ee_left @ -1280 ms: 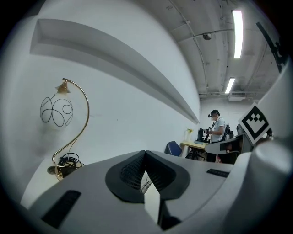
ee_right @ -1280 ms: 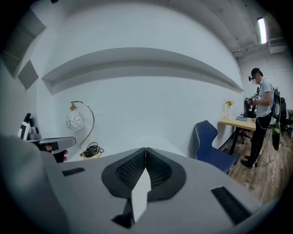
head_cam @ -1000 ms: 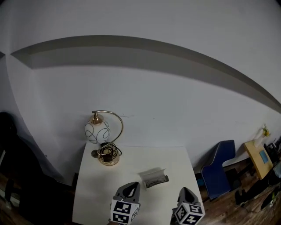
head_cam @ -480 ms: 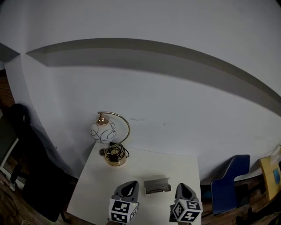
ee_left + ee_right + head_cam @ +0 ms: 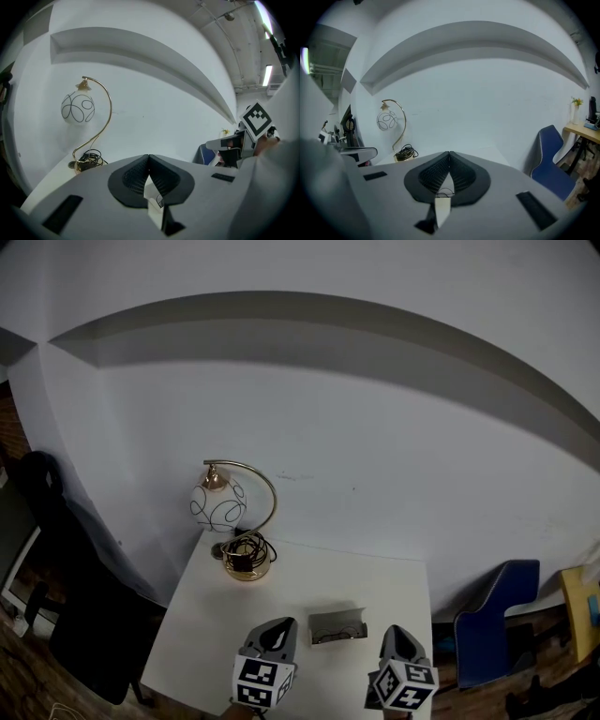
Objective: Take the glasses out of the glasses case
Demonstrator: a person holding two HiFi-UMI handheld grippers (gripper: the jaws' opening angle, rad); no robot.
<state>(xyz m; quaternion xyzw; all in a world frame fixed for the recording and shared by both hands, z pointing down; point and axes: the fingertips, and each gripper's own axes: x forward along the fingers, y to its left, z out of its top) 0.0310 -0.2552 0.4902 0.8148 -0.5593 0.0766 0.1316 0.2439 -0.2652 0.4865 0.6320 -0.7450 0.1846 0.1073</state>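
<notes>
Right gripper point(image 5: 395, 634) edged in: open case point(image 5: 336, 625), glasses point(image 5: 328, 637) inside, lies crosswise just ahead between it and my left gripper point(image 5: 278, 628), equally near both; both jaws closed, empty.

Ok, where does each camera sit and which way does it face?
Head view: on the person's head, aimed steeply down at the table, glasses case and lamp; left gripper and right gripper at bottom.
Left gripper view: on the left gripper, facing the wall along its shut jaws; right gripper at right.
Right gripper view: on the right gripper, along its shut jaws; chair at right.
Shared: all three show the lamp.
</notes>
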